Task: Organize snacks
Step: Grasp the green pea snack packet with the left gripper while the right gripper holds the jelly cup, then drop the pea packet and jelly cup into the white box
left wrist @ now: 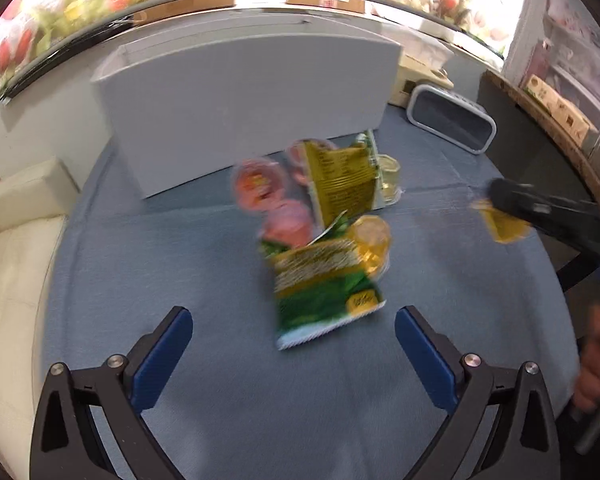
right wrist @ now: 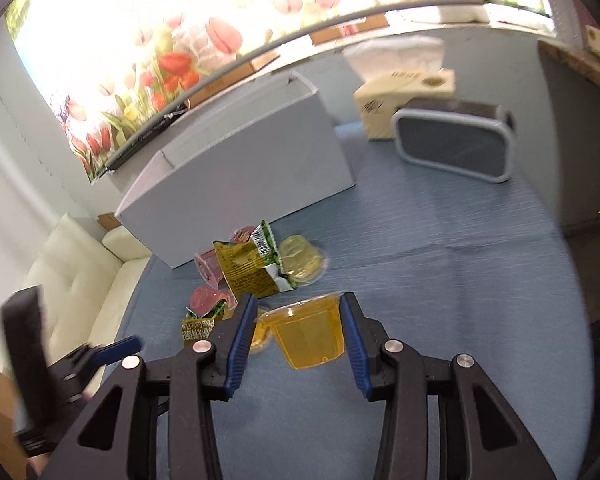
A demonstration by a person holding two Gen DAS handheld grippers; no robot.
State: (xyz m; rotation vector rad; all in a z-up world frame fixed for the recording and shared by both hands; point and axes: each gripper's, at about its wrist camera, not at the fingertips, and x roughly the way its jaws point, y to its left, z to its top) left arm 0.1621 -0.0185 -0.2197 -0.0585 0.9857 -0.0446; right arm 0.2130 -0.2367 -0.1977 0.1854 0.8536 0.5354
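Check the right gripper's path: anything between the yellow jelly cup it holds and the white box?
Partly. The right gripper is shut on the yellow jelly cup. The loose snack pile lies on the blue cloth between it and the white box. Carried above the pile, nothing visible blocks the box's open top.

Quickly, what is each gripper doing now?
Left gripper: jaws open, holding nothing.
Right gripper: jaws closed on a yellow jelly cup.
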